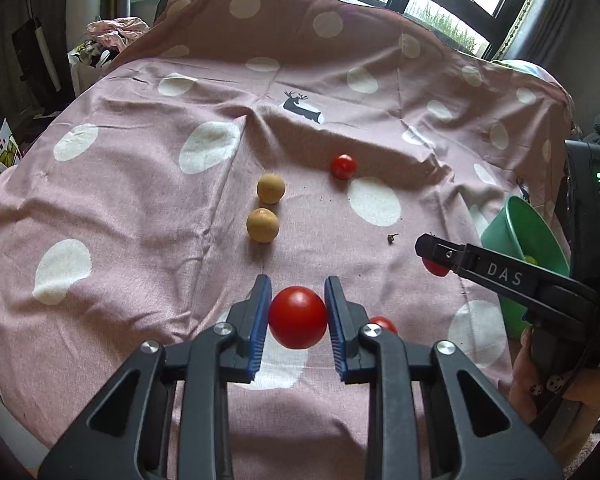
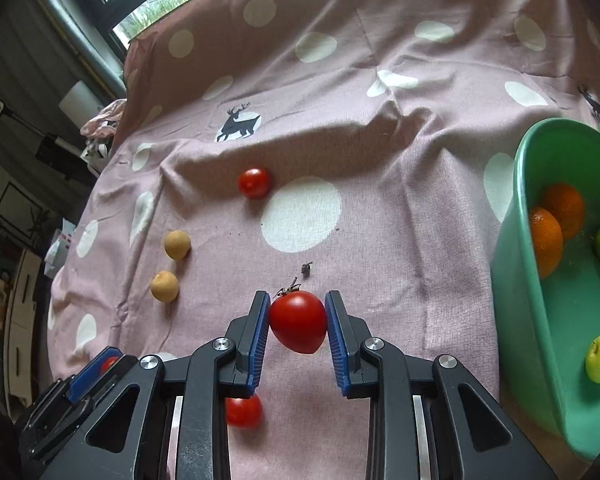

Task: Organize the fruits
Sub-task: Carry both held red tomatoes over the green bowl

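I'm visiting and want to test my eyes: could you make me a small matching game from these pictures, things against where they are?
Things:
1. stemmed tomato
2. round tomato
3. two oranges
4. tan fruits

Places:
A. inside the green bowl
B. loose on the cloth
C. gripped by the left gripper
D. gripped by the right gripper

Pairs: 1-D, 2-C, 3-A, 4-B

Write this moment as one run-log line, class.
left gripper: shut on round tomato | right gripper: shut on stemmed tomato | green bowl: oranges, green fruits | cloth: tomatoes, two tan fruits
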A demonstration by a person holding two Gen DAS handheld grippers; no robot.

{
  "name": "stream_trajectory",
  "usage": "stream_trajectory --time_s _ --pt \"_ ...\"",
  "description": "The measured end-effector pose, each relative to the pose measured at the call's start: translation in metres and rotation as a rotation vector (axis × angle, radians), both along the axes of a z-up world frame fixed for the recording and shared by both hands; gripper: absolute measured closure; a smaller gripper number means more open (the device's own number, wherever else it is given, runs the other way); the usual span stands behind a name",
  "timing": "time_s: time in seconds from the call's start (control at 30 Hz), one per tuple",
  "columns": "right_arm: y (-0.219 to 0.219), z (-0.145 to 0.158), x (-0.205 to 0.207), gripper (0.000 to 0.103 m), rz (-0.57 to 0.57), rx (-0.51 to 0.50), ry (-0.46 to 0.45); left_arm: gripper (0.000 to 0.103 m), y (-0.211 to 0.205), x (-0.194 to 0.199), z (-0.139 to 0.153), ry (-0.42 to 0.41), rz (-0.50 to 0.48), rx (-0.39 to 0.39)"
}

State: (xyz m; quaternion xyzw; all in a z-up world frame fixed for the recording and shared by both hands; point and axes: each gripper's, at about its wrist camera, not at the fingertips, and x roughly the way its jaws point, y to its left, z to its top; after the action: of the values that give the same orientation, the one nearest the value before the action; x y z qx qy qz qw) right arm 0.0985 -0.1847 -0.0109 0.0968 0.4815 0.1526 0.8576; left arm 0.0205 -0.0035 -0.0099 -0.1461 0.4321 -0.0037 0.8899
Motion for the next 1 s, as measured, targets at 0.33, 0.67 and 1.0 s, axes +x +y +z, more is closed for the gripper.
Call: stream_trajectory --time_s 0.33,0.67,1.0 --pt "-0.026 0.029 -0.012 0.074 -0.045 0.070 -0.083 0.076 -0.020 -0.014 0.031 -0.112 -0.056 0.022" --pt "-0.089 0.060 -0.029 0.074 -0.174 0.170 -0.178 0.076 -0.079 -0.002 0.072 -0.216 -0.162 0.050" --pt "-0.177 0.066 -0.047 0.074 -0.393 0.193 -0.220 0.076 -0.168 0.022 0.086 -0.246 -0.338 0.054"
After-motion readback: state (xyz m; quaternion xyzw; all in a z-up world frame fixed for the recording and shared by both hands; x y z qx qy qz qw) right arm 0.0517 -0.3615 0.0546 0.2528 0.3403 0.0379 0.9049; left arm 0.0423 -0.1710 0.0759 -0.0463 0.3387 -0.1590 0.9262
